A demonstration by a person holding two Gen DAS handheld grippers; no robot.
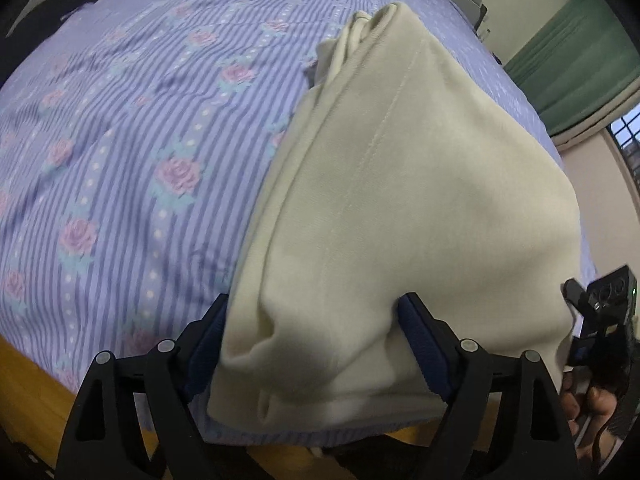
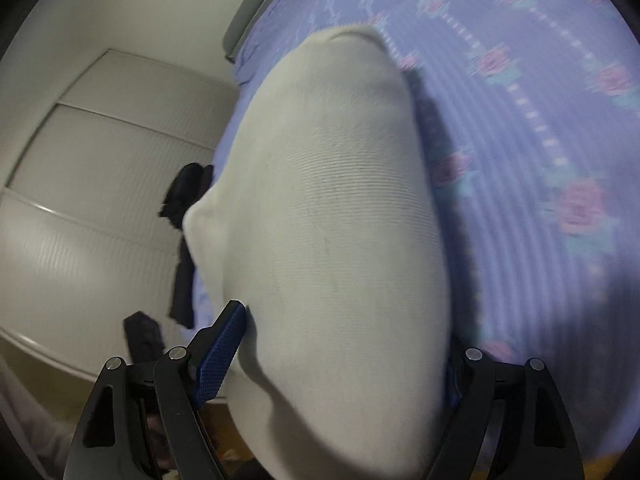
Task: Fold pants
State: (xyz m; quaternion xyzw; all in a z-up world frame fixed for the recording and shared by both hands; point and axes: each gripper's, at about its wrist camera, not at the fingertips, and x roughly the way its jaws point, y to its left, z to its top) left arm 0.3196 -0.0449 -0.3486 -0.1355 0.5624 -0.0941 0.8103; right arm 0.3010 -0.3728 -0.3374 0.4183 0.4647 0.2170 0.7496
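L claw (image 1: 316,344) clamped on cream pants (image 1: 400,208), cloth bunched btwn my 2 pads | R claw (image 2: 344,364) same grip | bedsheet (image 1: 120,152) beyond tips | tip: keep both level, lay edges flush.

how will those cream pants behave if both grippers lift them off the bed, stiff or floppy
Likely floppy: the cream pants bunch and crease between the fingers of the left gripper, so unheld parts should sag. Probably light, since they drape softly over the striped bedsheet. The knit looks grippy rather than slick in the right gripper, so slipping seems unlikely.
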